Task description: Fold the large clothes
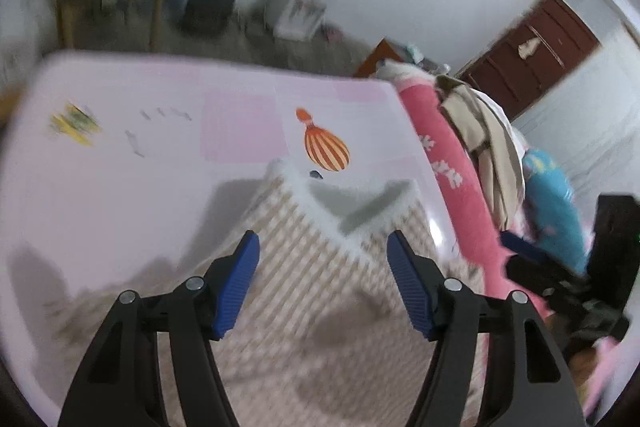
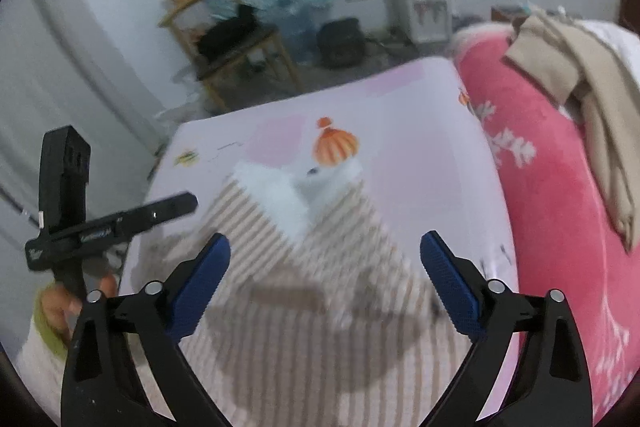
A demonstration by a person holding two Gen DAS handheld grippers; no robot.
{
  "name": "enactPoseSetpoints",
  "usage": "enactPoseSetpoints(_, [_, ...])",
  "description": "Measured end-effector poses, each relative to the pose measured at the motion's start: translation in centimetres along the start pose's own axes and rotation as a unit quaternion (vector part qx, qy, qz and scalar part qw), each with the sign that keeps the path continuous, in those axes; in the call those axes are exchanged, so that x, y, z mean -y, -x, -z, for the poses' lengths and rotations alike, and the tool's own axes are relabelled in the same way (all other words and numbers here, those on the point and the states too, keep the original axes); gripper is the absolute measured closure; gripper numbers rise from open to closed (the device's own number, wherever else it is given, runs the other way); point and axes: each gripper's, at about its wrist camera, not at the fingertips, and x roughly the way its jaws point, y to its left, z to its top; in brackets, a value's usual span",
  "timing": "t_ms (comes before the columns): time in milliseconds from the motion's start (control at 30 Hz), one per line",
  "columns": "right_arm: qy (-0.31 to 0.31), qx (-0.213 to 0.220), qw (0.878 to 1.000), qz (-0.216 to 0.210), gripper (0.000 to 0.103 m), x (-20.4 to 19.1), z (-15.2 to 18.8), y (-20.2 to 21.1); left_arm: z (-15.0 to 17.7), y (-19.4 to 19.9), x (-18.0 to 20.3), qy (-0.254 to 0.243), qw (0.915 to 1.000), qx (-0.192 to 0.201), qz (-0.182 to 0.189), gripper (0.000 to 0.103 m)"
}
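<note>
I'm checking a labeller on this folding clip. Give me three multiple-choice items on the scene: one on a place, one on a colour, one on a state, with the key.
1. Where does the striped garment lie?
A. On the pale pink sheet
B. On the wooden chair
C. On the floor

2. What colour is the blanket beside the sheet?
A. Green
B. Pink-red with white patterns
C. Black

3. How does the right gripper stand?
A. Shut on the garment
B. Shut on the blanket
C. Open, holding nothing

Key: 1 A, the beige-and-white striped cloth is spread over the sheet near the balloon print. 2 B, the pink-red fabric with white marks lies along the sheet's right side. 3 C, its blue pads stand wide apart above the cloth, with nothing pinched between them.
</note>
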Motion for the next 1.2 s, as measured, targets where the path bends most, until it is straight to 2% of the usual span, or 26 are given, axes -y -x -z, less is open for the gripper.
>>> enactPoseSetpoints(67, [-0.02, -0.021, 1.0, -0.003, 0.018, 0.7, -1.7, -2.4, -1.7, -2.9, -1.1, 0.034, 0.9992, -0.019, -0.012, 0.039])
enactPoseSetpoints(167, [-0.035, -0.048, 0.998, 0.007, 0.026, 1.3, -3.0, -5.3, -2.8, -5.0, -1.6, 0.041, 0.9985, -0.015, -0.032, 0.04])
enactPoseSetpoints(233, [-0.039, -0.065, 0.997, 0.008, 0.036, 1.6, -3.0, -6.7, -3.0, -5.8, -1.6, 0.044, 0.9983, -0.013, -0.036, 0.041])
enactPoseSetpoints(300, [-0.039, -0.081, 0.996, 0.017, 0.056, 1.8, -2.6, -7.5, -3.0, -6.1, -1.6, 0.048, 0.9982, -0.008, -0.036, 0.046])
enactPoseSetpoints(333, [-0.041, -0.085, 0.995, 0.012, 0.062, 2.0, -2.4, -7.7, -2.9, -6.2, -1.6, 0.048, 0.998, -0.006, -0.04, 0.049])
enactPoseSetpoints(367, [-0.043, -0.089, 0.995, 0.002, 0.076, 2.2, -2.2, -7.8, -3.1, -6.4, -1.6, 0.048, 0.9979, -0.006, -0.043, 0.054])
enactPoseSetpoints(400, [-0.044, -0.09, 0.995, 0.002, 0.08, 2.2, -2.0, -7.3, -3.2, -6.4, -1.8, 0.053, 0.9976, -0.004, -0.045, 0.055])
enactPoseSetpoints(567, [-0.04, -0.082, 0.996, -0.006, 0.087, 2.1, -1.3, -4.7, -4.2, -5.4, -3.3, 0.087, 0.9945, 0.019, -0.056, 0.053])
enactPoseSetpoints(633, [-0.032, -0.081, 0.996, -0.002, 0.089, 2.0, -1.5, -4.1, -4.4, -5.8, -3.6, 0.097, 0.9942, 0.006, -0.046, 0.049])
enactPoseSetpoints(733, [-0.019, -0.081, 0.996, 0.005, 0.092, 1.7, -2.3, -4.3, -4.4, -7.1, -3.7, 0.109, 0.9929, -0.036, -0.029, 0.048])
enactPoseSetpoints(800, [-0.007, -0.078, 0.997, 0.008, 0.093, 1.4, -2.1, -3.7, -4.4, -7.2, -3.3, 0.101, 0.9936, -0.034, -0.037, 0.05])
enactPoseSetpoints(833, [-0.006, -0.076, 0.997, 0.008, 0.093, 1.3, -2.3, -3.5, -4.3, -7.0, -3.1, 0.096, 0.9942, -0.029, -0.041, 0.053])
enactPoseSetpoints(867, [-0.002, -0.075, 0.997, 0.007, 0.094, 1.2, -2.0, -2.8, -4.2, -6.8, -3.0, 0.092, 0.9945, -0.023, -0.045, 0.066])
enactPoseSetpoints(967, [0.009, -0.065, 0.998, 0.002, 0.094, 0.9, -1.4, -1.1, -3.5, -5.3, -2.7, 0.078, 0.996, -0.008, -0.043, 0.083])
enactPoseSetpoints(1067, [0.021, -0.052, 0.998, -0.013, 0.094, 0.5, -0.1, 1.2, -2.0, -1.9, -1.7, 0.042, 0.9986, 0.02, -0.025, 0.09])
enactPoseSetpoints(1200, [0.052, -0.033, 0.998, -0.027, 0.093, -0.1, 3.2, 4.6, 2.1, 3.8, 0.5, -0.038, 0.9982, 0.044, -0.013, 0.092])
